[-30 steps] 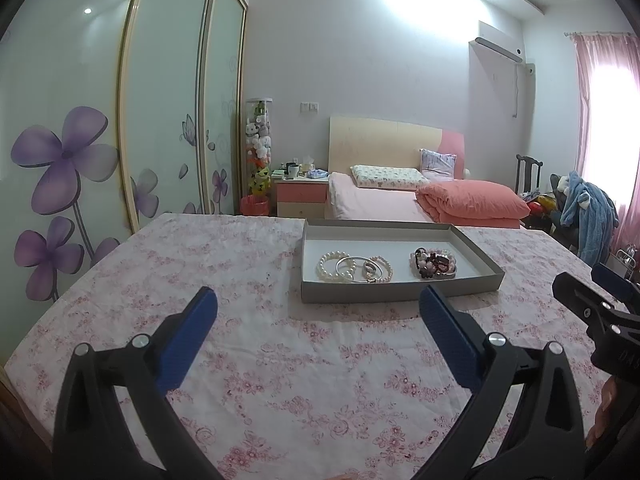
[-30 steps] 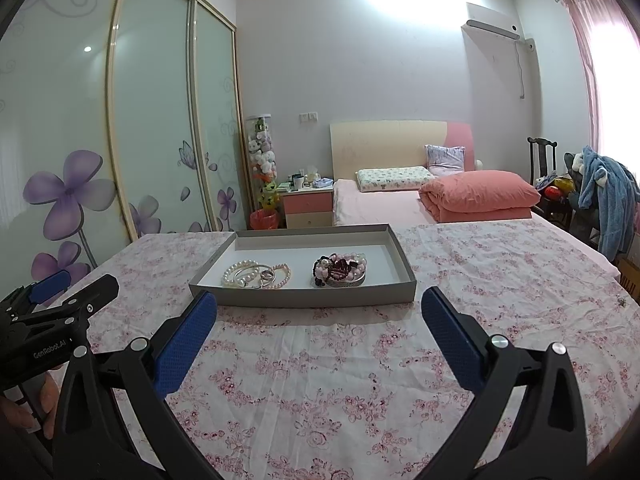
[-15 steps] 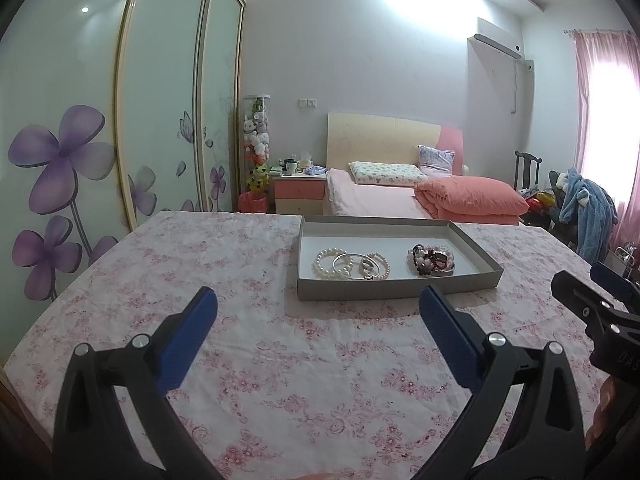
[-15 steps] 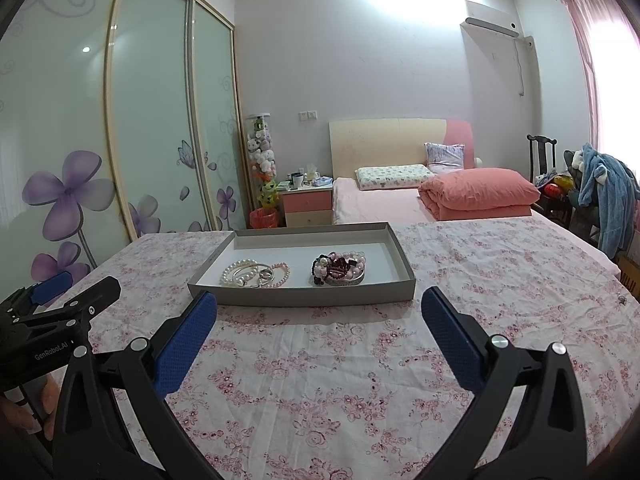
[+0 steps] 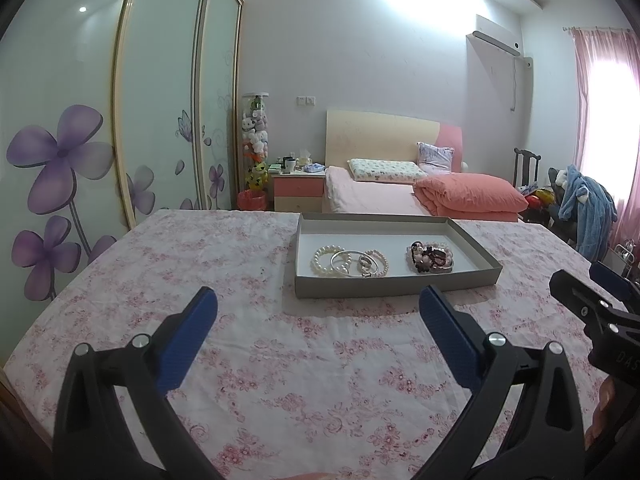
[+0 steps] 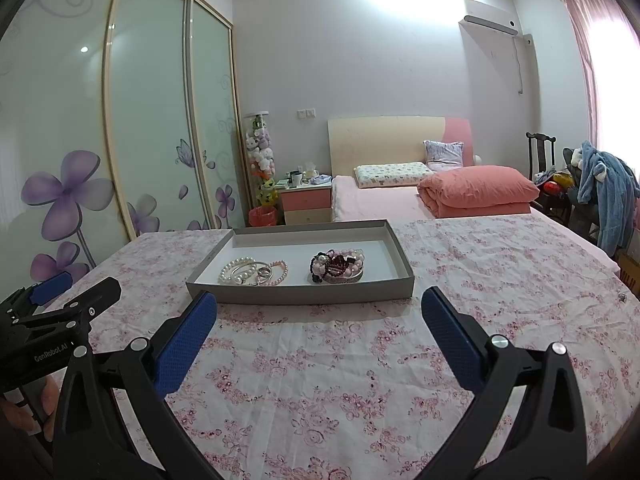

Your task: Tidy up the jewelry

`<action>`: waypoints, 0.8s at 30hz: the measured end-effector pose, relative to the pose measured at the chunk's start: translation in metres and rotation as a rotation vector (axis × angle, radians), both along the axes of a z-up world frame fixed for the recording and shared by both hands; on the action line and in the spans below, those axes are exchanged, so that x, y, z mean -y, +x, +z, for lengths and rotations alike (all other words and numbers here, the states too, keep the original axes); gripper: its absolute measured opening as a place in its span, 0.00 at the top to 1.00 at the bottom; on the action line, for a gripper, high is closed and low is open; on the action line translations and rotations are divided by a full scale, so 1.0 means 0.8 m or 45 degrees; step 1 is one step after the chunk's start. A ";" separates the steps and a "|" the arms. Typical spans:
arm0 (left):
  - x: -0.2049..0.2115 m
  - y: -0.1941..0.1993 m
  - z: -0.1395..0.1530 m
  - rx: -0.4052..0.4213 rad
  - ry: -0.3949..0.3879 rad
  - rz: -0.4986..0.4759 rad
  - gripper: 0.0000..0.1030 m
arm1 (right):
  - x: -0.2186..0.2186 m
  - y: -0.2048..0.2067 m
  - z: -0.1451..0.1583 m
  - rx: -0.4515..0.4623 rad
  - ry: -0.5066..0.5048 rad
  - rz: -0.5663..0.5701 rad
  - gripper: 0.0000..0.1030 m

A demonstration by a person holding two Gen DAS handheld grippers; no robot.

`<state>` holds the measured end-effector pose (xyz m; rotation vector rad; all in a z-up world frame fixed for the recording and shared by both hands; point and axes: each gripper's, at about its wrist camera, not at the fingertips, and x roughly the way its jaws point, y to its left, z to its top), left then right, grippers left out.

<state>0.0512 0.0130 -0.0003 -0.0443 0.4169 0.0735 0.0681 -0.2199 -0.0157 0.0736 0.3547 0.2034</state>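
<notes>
A shallow grey tray (image 5: 396, 285) lay on the floral tablecloth (image 5: 248, 360), its long axis running left to right across both views, with the near long wall facing the grippers. Inside it, toward the left, rested a pearl bracelet (image 5: 326, 259) overlapping silver bangles (image 5: 362, 266); toward the right sat a heap of dark and pink beaded bracelets (image 5: 432, 258) (the single pieces could not be told apart). The left gripper (image 5: 318, 324) hovered above the cloth, near the tray, its blue-padded fingers (image 5: 188, 340) spread wide and holding nothing. The right gripper (image 6: 319, 326) was likewise spread wide and empty.
</notes>
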 end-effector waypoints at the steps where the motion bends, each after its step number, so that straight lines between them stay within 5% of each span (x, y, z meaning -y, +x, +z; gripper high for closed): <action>1: 0.000 0.000 0.000 -0.001 -0.001 0.000 0.04 | 0.000 0.000 0.000 0.000 0.000 0.000 0.02; 24: 0.002 0.001 -0.004 -0.007 -0.001 -0.003 0.04 | 0.002 -0.001 -0.003 -0.006 0.003 -0.002 0.02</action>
